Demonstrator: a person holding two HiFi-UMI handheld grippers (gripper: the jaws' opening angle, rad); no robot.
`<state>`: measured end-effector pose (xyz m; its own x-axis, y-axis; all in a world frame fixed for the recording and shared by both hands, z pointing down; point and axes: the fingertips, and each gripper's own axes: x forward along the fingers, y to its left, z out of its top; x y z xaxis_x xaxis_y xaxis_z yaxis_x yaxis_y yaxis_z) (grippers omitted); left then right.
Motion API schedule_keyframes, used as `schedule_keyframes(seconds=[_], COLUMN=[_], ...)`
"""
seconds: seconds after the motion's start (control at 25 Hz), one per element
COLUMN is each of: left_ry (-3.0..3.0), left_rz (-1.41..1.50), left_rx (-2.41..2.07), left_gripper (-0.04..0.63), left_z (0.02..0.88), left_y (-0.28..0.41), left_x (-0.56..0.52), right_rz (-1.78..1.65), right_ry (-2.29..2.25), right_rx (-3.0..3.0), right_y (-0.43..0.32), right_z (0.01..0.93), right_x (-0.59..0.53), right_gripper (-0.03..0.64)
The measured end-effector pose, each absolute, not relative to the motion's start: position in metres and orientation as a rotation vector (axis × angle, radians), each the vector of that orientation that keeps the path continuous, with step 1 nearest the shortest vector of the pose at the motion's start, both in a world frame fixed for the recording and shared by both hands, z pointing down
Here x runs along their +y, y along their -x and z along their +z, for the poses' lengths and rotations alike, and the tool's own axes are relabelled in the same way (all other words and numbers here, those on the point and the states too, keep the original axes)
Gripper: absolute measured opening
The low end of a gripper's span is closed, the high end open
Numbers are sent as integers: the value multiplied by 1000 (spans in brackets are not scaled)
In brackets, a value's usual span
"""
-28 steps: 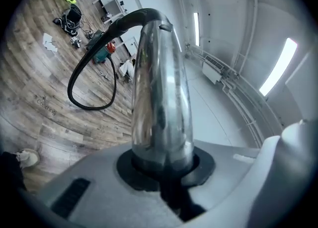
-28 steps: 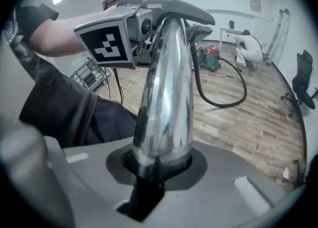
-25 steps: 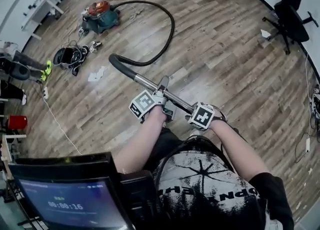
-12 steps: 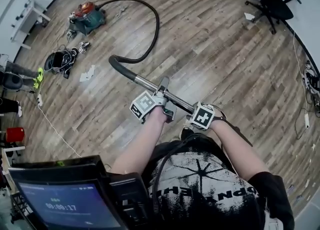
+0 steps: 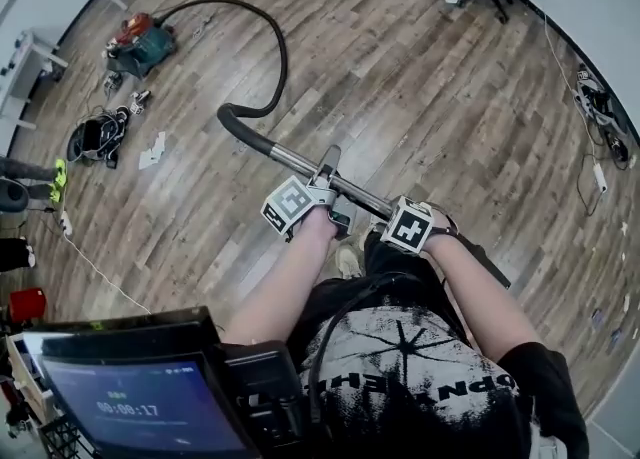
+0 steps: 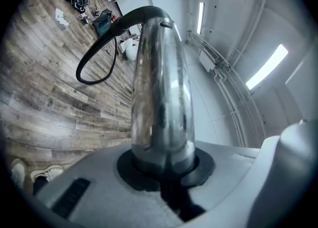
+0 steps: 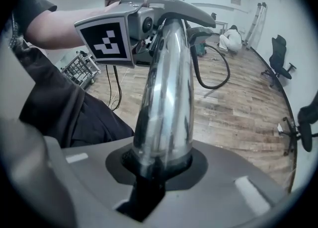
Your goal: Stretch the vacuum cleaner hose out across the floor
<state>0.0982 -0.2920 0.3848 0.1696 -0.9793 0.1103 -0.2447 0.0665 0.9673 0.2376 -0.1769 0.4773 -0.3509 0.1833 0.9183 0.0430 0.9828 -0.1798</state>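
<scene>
Two tools are at work, and both are clamped on the chrome wand (image 5: 300,162). The left tool (image 5: 328,192) grips it nearer the black bent handle (image 5: 235,122), and the right tool (image 5: 398,219) grips it further down, close to the person's waist. Each has its jaws closed round the tube, pads pressing on the metal.

The hose (image 5: 277,57) is not straight yet. It leaves the vacuum cleaner (image 5: 140,44) at the far left of the floor (image 5: 430,117), swings out in a wide arc and curls back to the handle, which is held up off the boards.

Several things could spoil this. Once that arc pulls taut, the cleaner takes the whole tug. It may roll after the person or tip onto its side, and then the hose never stretches. A sharp pull might also jerk the hose out of its socket, though I cannot tell from here how firmly it sits there. The wand is smooth and round, so it could twist or slide in the jaws if the load comes on suddenly. The heap of cables and gear (image 5: 95,137) lies near the cleaner, and a dragged machine could catch in it. More cables (image 5: 598,162) lie along the wall on the right, a trip risk for anyone backing that way.
</scene>
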Motion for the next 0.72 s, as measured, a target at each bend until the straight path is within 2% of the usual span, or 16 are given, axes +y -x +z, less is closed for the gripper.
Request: schedule_keyframes(seconds=[0.44,0.72], left_ry=[-1437,-1434], left_rz=[-889,-911], left_rx=[-1293,-1316], left_gripper=[44,44], left_z=[366,367], left_y=[-163,-225], left_x=[-278,-257], right_rz=[131,95], right_ry=[130,144], right_rx=[-1955,-1959], right_y=[-300,-365], right_z=[469,472], right_x=[-161,-147], right_gripper=[86,86])
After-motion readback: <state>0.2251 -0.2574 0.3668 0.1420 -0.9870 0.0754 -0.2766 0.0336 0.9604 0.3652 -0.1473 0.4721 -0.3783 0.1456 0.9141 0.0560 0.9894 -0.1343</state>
